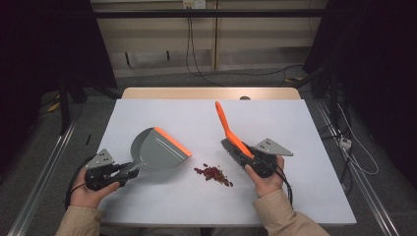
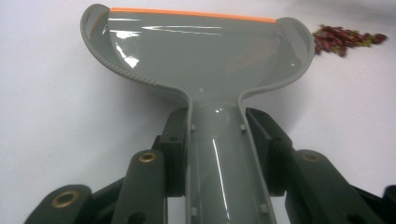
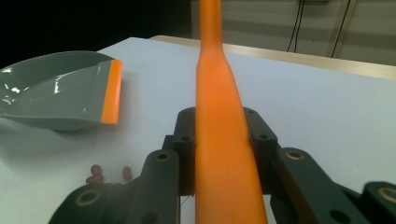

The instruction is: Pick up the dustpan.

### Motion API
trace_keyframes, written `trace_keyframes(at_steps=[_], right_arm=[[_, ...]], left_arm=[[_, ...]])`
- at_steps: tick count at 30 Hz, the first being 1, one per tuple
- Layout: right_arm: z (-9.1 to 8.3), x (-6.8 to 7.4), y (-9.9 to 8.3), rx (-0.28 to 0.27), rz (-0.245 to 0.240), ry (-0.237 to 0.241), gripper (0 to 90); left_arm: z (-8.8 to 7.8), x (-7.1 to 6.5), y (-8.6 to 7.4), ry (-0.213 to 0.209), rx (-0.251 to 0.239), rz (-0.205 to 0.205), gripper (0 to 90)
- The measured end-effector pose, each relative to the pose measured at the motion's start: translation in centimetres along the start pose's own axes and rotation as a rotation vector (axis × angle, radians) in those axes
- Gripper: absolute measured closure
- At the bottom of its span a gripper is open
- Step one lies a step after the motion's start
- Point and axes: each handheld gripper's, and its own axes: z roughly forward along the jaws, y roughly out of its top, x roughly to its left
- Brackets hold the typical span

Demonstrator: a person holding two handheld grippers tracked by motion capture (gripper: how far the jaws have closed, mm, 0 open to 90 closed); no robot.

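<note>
Where the counter (image 1: 147, 206) nears its left edge, the left tongs (image 1: 129, 170) pinch the handle of the grey dustpan (image 1: 158, 149), whose orange lip faces the red beans (image 1: 213, 174) near the front edge. Just right of the beans, the right tongs (image 1: 249, 158) clamp the orange brush (image 1: 230, 132), its handle pointing toward the far edge.

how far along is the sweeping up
Done: left gripper grips the dustpan handle, right gripper grips the brush. In hand: both tools sit beside the beans. Left: the whole pile lies on the table; the pan is empty.
</note>
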Motion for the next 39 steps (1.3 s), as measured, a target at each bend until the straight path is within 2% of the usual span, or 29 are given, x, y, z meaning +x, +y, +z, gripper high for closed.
trace_keyframes(at_steps=[1, 7, 15, 21, 22, 25, 30, 36, 39], right_arm=[[0.0, 0.0, 0.0, 0.0, 0.0, 0.0, 71.0], [-0.1, -0.3, 0.0, 0.003, 0.007, -0.007, 71.0], [0.0, -0.3, -0.1, 0.014, 0.005, -0.008, 71.0], [0.2, -0.4, -0.2, 0.026, 0.001, -0.009, 71.0], [0.2, -0.4, -0.2, 0.026, 0.0, -0.007, 71.0], [0.2, -0.4, -0.3, 0.032, -0.004, -0.011, 71.0], [0.3, -0.4, -0.6, 0.043, -0.018, -0.021, 71.0], [0.3, -0.3, -0.9, 0.06, -0.031, -0.026, 71.0], [0.3, -0.2, -1.1, 0.064, -0.037, -0.029, 71.0]], left_arm=[[-0.2, 0.0, 0.0, -0.005, 0.008, 0.014, 62.3], [-0.7, -0.3, -0.4, -0.046, 0.019, 0.024, 62.3], [-1.3, -0.4, -0.6, -0.076, 0.022, 0.048, 62.2], [-1.2, -0.9, -0.8, -0.11, 0.045, 0.07, 62.3], [-1.1, -1.1, -0.8, -0.119, 0.045, 0.063, 62.3], [-1.0, -1.3, -0.8, -0.134, 0.064, 0.087, 62.2], [-0.8, -1.7, -0.8, -0.156, 0.084, 0.093, 62.2], [-0.4, -2.0, -0.9, -0.187, 0.1, 0.105, 62.2], [-0.2, -2.3, -0.9, -0.208, 0.089, 0.104, 62.2]])
